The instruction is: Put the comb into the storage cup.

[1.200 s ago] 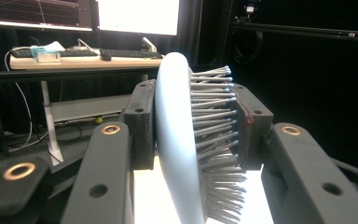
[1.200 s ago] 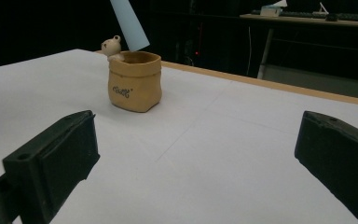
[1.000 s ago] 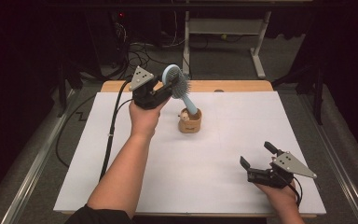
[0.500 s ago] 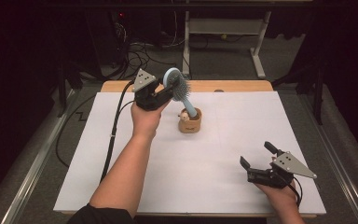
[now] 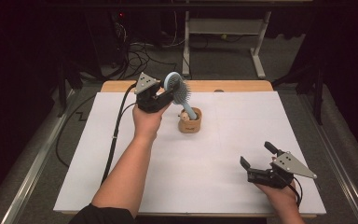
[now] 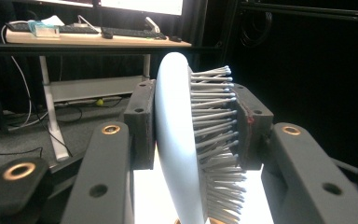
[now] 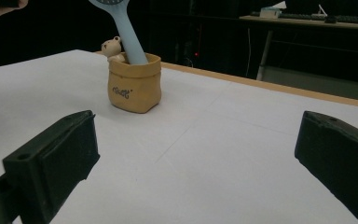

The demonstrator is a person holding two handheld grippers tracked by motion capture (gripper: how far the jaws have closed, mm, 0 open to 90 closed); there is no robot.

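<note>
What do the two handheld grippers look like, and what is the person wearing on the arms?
Both the left gripper and the right gripper are black, each topped by a grey three-cornered plate with small holes. The jaws are blocky black bars with brass-coloured bushings, ending in dark rectangular pads. A black cable trails from the left gripper along the white table. The forearms are bare; a dark sleeve shows near the elbow.

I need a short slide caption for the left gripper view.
Left claw shut on the head of a pale blue hairbrush, one pad against its back, the other against its bristles.
</note>
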